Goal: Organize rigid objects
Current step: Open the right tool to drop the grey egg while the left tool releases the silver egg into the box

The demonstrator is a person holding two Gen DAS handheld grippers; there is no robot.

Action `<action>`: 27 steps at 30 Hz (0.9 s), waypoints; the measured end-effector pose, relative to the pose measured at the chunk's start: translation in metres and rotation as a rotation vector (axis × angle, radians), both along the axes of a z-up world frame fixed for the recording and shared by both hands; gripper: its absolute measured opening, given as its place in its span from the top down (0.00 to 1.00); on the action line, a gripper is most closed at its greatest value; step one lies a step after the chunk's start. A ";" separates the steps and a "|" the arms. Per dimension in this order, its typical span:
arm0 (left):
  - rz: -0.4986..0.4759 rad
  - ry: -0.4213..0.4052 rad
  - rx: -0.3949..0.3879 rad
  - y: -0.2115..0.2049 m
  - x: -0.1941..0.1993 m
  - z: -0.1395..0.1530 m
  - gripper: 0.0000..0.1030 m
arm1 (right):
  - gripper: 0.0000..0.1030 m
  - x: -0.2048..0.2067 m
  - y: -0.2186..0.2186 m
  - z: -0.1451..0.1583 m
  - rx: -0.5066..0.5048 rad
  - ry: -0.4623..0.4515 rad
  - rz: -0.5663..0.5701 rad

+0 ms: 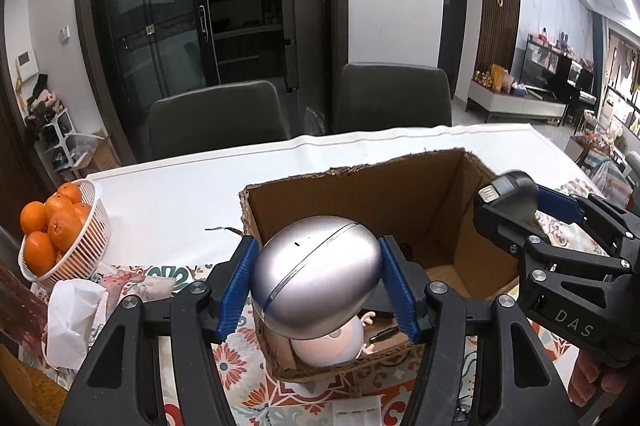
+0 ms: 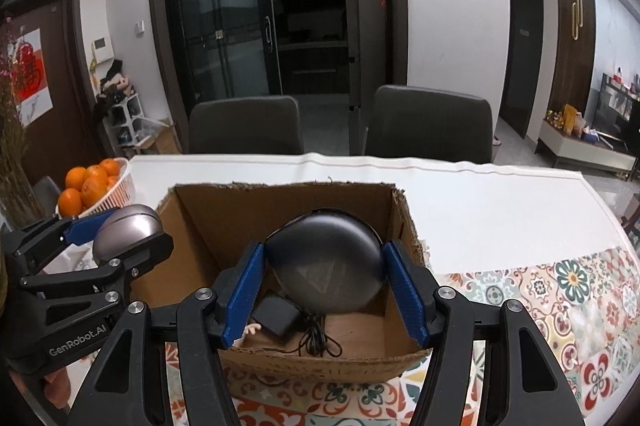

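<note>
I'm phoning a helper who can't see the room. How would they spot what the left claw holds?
Find the cardboard box on the table. Over its near-left corner, the left claw grips a silver egg between blue pads. Unlike the right claw's dark device, it is shiny, with a thin seam.

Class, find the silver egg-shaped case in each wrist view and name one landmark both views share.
Left wrist view: the silver egg-shaped case sits low centre, clamped by the left gripper.
Right wrist view: it appears at the left edge, beside the box.
Shared landmark: the cardboard box, also seen centrally.
</note>
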State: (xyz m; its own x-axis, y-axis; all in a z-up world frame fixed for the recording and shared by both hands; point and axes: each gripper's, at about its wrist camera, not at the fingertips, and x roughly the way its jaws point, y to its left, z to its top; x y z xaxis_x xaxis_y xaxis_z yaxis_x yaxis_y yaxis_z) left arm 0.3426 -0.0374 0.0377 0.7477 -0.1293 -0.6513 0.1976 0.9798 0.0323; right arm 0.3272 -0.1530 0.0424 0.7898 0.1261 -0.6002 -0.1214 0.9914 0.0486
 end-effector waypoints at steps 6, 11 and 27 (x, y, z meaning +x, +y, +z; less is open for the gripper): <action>-0.002 0.030 0.019 -0.002 0.009 -0.011 0.42 | 0.47 0.010 0.001 -0.013 -0.004 0.042 0.010; -0.006 0.048 0.022 -0.005 0.015 -0.017 0.41 | 0.51 0.012 0.003 -0.011 -0.025 0.031 0.020; 0.017 0.000 0.013 0.001 -0.027 -0.005 0.34 | 0.51 -0.016 -0.001 -0.004 -0.012 0.016 -0.005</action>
